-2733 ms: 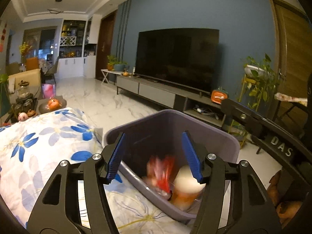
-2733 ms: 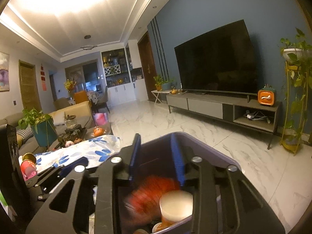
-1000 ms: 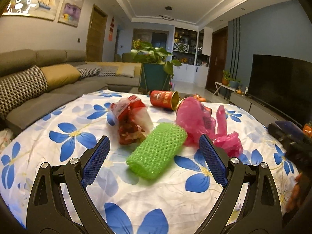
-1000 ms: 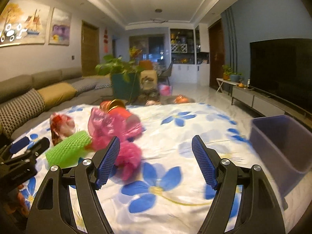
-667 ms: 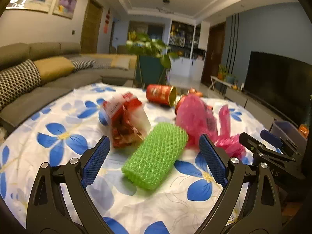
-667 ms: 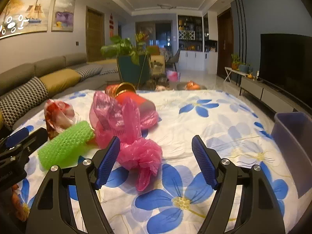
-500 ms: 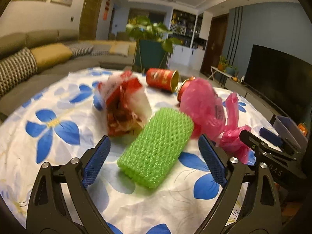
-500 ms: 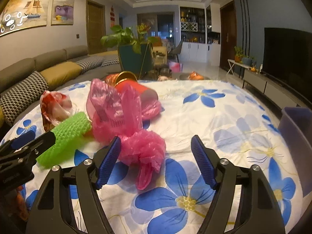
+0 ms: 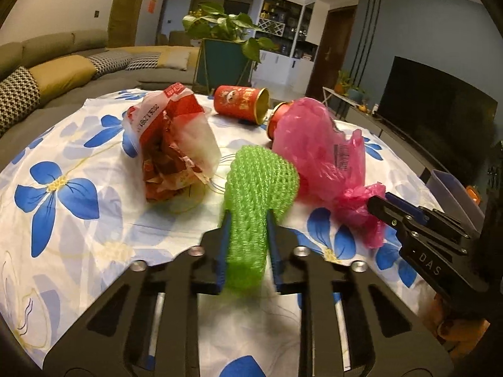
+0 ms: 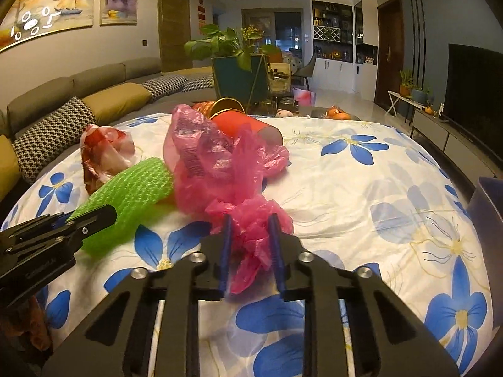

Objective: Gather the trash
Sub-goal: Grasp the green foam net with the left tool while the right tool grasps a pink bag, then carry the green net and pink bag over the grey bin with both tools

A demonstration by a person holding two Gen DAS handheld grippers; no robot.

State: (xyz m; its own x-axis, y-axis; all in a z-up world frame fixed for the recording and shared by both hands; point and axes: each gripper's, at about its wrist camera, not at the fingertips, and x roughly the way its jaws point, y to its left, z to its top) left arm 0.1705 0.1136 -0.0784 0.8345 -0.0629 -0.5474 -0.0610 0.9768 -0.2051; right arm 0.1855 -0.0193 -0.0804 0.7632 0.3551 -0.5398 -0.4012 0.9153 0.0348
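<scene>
1. Jaws, left gripper (image 9: 246, 248): have just been closing and now pinch the near end of the green foam net (image 9: 259, 185). Net squashed between the blue pads; its long axis runs straight away from the jaws over the tablecloth (image 9: 63, 235).
2. Jaws, right gripper (image 10: 250, 251): have just been closing and now clench the knotted tail of the pink plastic bag (image 10: 220, 169); the bag's bulk lies ahead and slightly left.
3. Key relation: grey bin (image 10: 489, 210) sits off the table's right edge, nearer the right gripper. Judgement: lift both, swing right.
4. Remaining: red snack wrapper (image 9: 171, 147) and red can (image 9: 240, 103), farther back.
</scene>
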